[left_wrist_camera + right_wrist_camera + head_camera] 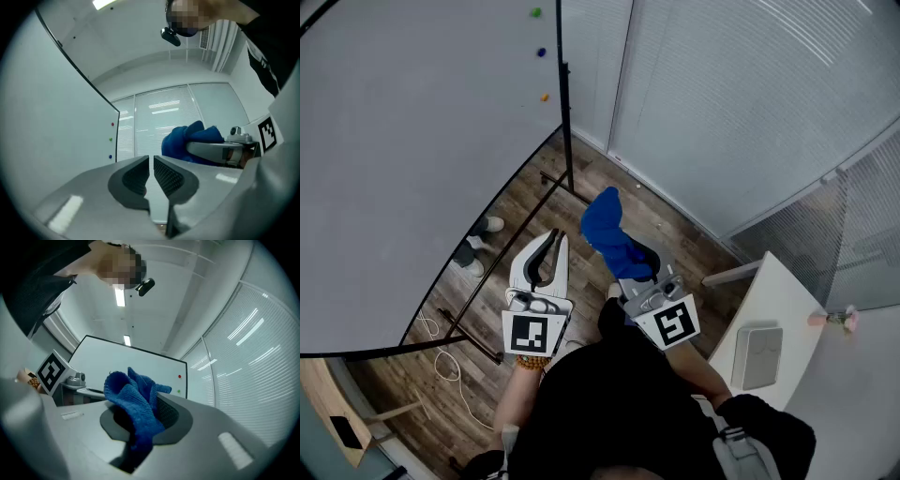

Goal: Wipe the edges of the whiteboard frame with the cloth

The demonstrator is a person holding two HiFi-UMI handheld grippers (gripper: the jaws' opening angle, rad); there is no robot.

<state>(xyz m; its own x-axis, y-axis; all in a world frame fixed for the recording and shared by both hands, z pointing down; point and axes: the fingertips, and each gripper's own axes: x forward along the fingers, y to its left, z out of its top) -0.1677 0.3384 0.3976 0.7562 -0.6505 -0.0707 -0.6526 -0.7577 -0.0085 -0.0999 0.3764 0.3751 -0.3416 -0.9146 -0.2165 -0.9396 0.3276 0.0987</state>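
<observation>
Two grippers hang short of the whiteboard (412, 141) — the right gripper (623, 255), jaws clamped on the blue cloth (605, 225), has the frame's upright side edge (561, 94) ahead and slightly left, while the left gripper (554, 240) shows jaws almost together, empty.

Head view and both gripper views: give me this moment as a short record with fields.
cloth: blue, bunched, clamped in the right gripper
right gripper: shut on the cloth
left gripper: jaws nearly together, nothing between them
whiteboard: on a stand at the person's left
magnets: three coloured dots near the board's right edge
frame: black; the cloth is held apart from it
</observation>
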